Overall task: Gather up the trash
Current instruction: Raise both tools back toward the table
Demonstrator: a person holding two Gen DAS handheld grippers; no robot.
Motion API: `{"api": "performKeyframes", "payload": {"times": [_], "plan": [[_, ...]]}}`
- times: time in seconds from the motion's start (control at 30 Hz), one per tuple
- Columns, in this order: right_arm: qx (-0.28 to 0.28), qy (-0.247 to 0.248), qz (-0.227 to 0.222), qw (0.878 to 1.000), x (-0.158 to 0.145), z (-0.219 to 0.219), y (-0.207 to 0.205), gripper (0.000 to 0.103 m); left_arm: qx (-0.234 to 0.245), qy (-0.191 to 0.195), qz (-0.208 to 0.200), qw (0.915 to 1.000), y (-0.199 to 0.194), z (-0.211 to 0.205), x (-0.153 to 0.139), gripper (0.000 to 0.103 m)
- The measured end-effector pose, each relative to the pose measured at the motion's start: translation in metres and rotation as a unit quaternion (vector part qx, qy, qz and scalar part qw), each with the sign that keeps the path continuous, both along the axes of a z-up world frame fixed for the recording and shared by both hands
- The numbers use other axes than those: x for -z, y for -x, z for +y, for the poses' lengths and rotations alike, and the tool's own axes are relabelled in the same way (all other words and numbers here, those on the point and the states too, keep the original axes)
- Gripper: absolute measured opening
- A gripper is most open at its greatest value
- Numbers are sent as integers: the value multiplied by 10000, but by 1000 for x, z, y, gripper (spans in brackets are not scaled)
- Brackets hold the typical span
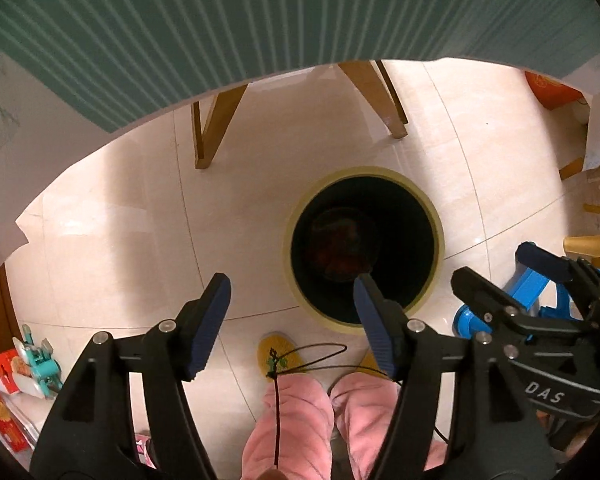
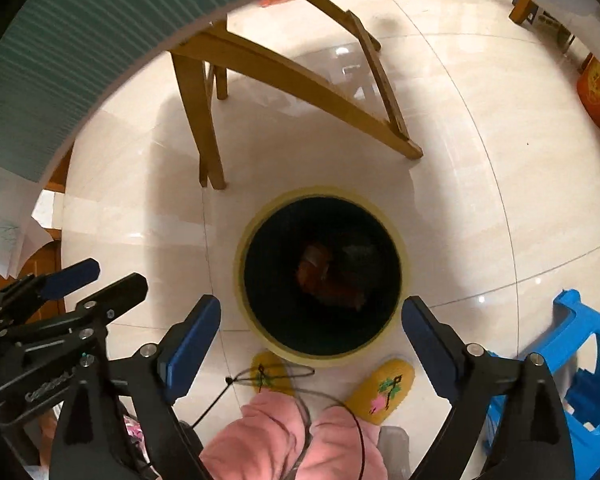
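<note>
Item, as I read it: my left gripper, jaws wide and empty, then my right gripper, jaws wider and empty, both over the yellow-rimmed trash bin on the tiled floor, reddish trash at its bottom.

Trash bin standing upright on pale tiled floor, round, yellow-rimmed, dark inside, mouth lying open. Trash resting at bottom of bin: crumpled reddish-orange pieces with something darker beside them, details too dim to tell. In right wrist view, bin sitting just ahead of wooden legs, with yellow slippers standing at its near edge. Nothing sticking out above rim.
</note>
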State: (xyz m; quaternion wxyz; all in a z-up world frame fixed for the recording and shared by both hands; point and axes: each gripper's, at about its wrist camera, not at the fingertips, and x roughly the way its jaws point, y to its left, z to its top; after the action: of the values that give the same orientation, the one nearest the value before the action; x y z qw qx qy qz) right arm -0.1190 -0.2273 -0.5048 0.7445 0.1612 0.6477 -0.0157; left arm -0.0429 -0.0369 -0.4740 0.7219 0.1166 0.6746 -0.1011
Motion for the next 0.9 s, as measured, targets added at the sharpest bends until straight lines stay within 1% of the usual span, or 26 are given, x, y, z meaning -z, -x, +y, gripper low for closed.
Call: {"api": "performKeyframes", "payload": {"times": [0.07, 0.2, 0.43, 0.53, 0.57, 0.6, 0.73, 0.83, 0.9], "plan": [[7, -8, -17, 10000, -12, 0, 4, 96, -19, 34, -12, 10000, -2, 0, -1, 61], [106, -58, -81, 9999, -37, 2, 9, 96, -65, 83, -57, 9999, 2, 0, -17, 62], [86, -31, -221, 9997, -96, 6, 26, 96, -130, 130, -169, 9997, 8, -1, -68, 62], [109, 16, -314, 9994, -125, 6, 31, 96, -142, 156, -235, 9995, 12, 0, -99, 62], [113, 31, -347, 9993, -132, 7, 32, 96, -139, 158, -288, 9994, 16, -2, -114, 62], [113, 54, -400, 9991, -147, 7, 34, 96, -137, 160, -324, 9993, 17, -3, -125, 62], [39, 124, -727, 9973, -213, 11, 42, 96, -164, 221, -550, 9981, 28, -2, -184, 62], [-50, 228, -1032, 9944, -262, 17, 44, 96, -157, 249, -832, 9961, 32, -2, -232, 62], [-164, 316, -1275, 9912, -300, 21, 45, 96, -170, 295, -1096, 9934, 34, -1, -270, 62]]}}
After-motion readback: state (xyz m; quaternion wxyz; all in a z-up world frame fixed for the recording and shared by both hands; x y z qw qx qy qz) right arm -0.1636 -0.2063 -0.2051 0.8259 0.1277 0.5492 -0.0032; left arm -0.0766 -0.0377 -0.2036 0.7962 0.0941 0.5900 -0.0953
